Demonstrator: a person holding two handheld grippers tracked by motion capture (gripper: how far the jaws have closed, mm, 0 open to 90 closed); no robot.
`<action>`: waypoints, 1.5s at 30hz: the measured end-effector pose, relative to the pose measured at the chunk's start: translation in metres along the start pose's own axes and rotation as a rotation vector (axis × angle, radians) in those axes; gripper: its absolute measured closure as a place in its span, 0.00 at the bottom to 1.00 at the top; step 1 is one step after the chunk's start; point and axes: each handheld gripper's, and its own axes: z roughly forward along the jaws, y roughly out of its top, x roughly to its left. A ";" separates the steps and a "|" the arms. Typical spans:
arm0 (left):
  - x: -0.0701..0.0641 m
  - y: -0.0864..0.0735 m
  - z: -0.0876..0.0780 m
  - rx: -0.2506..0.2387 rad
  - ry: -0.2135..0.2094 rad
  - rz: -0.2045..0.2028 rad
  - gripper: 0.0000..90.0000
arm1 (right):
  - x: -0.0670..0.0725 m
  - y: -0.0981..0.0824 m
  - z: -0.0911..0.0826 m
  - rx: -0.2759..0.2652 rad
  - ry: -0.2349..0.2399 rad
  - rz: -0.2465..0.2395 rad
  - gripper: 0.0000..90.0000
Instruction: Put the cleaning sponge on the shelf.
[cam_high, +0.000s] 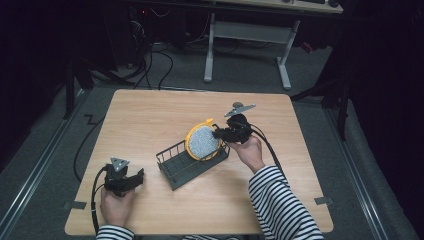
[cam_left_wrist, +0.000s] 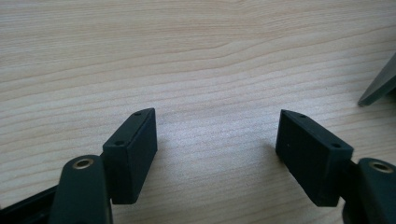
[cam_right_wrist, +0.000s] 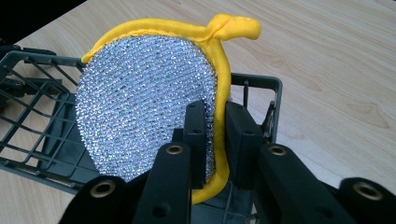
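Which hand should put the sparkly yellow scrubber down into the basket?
The right. Its gripper already pinches the scrubber by its yellow edge, standing upright in the wire basket. The left gripper sits apart with open jaws over bare table, so it would probably need to travel first.

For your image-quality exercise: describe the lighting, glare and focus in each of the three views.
High view: table lit, surroundings nearly black, picture soft. Left gripper view: bright, even light on the wood, faint shadows by the left gripper. Right gripper view: sharp glints on the silver pad, held by the right gripper.
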 end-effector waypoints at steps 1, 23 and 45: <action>0.000 0.000 0.000 0.000 0.000 0.000 0.33 | 0.000 -0.001 0.000 0.000 0.002 0.000 0.88; 0.000 0.000 0.000 0.000 -0.001 0.000 0.33 | -0.008 -0.014 -0.051 -0.120 -0.030 0.042 0.62; 0.000 0.000 0.000 0.000 0.000 0.000 0.33 | -0.021 -0.074 -0.121 -0.210 -0.161 0.098 0.65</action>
